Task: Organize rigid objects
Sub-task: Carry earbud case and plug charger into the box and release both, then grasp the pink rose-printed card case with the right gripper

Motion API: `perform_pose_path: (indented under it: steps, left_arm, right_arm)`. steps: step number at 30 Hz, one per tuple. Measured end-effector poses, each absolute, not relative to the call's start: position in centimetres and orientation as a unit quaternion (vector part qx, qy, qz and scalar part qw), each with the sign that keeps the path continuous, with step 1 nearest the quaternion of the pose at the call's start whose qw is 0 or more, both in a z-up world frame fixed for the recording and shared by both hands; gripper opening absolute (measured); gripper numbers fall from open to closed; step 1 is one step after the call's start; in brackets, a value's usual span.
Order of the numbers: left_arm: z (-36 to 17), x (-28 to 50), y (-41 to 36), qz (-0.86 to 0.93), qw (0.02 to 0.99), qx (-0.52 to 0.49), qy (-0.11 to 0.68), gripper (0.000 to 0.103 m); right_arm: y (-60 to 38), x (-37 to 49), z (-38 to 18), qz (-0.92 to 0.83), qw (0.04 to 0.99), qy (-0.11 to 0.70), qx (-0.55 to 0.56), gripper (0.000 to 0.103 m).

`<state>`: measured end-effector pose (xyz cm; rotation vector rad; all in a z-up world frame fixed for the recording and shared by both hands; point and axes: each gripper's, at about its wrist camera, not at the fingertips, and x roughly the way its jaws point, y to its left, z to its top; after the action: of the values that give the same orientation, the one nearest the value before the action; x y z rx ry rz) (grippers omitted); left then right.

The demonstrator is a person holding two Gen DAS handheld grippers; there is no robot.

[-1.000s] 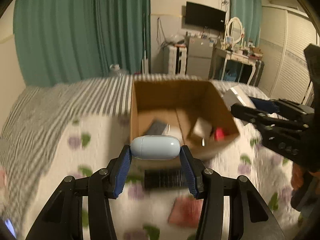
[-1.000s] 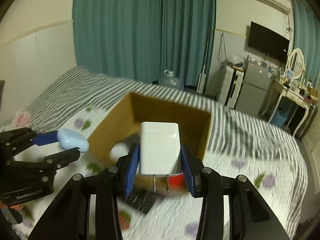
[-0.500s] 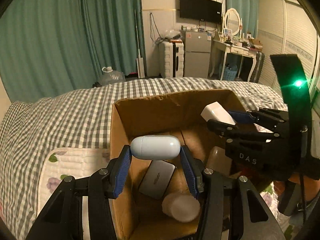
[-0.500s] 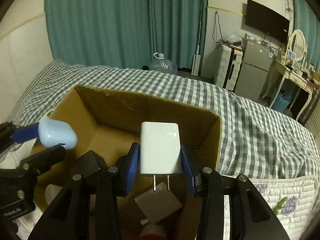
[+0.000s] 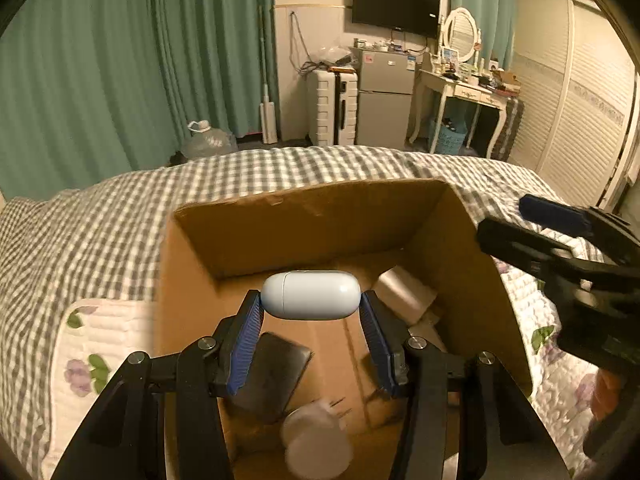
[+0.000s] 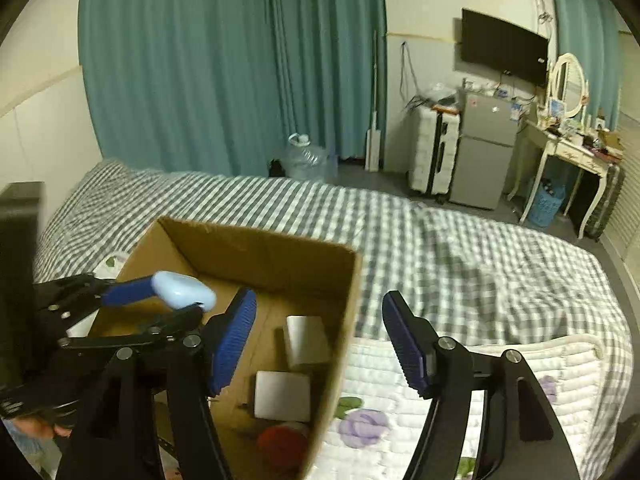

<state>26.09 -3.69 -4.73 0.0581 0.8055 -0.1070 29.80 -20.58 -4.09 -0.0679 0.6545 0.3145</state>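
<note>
An open cardboard box (image 5: 304,216) stands on the bed; it also shows in the right wrist view (image 6: 256,248). My left gripper (image 5: 311,316) is shut on a pale blue earbud case (image 5: 311,295) and holds it over the box; the case shows too in the right wrist view (image 6: 182,290). My right gripper (image 6: 320,340) is open and empty, straddling the box's right wall. The white charger (image 6: 306,340) lies inside the box, next to a white square block (image 6: 282,396) and a red object (image 6: 282,446). A dark power bank (image 5: 272,376) and a white round thing (image 5: 316,440) lie in the box.
The bed has a grey checked blanket (image 6: 460,248) and a white floral quilt (image 6: 400,408). Beyond the bed stand teal curtains (image 5: 120,72), a water jug (image 6: 306,156), a suitcase (image 5: 332,106), a small fridge (image 5: 384,96) and a dressing table (image 5: 464,88).
My right gripper has opened and let go of the white charger, which now lies in the box. It has drawn to the right, over the box's wall. My left gripper still holds the case.
</note>
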Motion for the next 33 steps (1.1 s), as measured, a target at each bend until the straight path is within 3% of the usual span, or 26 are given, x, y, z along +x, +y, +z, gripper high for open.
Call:
perform_pose_path:
  steps: [5,10,21,25,33]
  left_arm:
    - [-4.6,26.5,-5.4,-0.049,0.92,0.054,0.385,0.058]
    - [-3.6,25.0,-5.6,-0.047,0.924,0.065,0.374,0.059]
    - [0.1,14.2,0.1,-0.024,0.936,0.028,0.35,0.067]
    - [-0.8,10.8,1.4,-0.008,0.936,0.032,0.349,0.068]
    - [-7.8,7.6,3.6,-0.002,0.919,0.022,0.395,0.069]
  right_arm:
    - [-21.7,28.6,-3.4,0.15,0.94,0.306,-0.026,0.075]
    - [-21.9,26.0,-2.7,0.129,0.947,0.293,-0.042,0.075]
    - [-19.7,14.9,-3.6,0.148,0.943,0.294,-0.046,0.089]
    - [-17.3,12.9,-6.0,0.169,0.931,0.318,-0.057,0.092]
    - [-12.4,11.9,-13.8,0.21,0.89,0.394,-0.098,0.092]
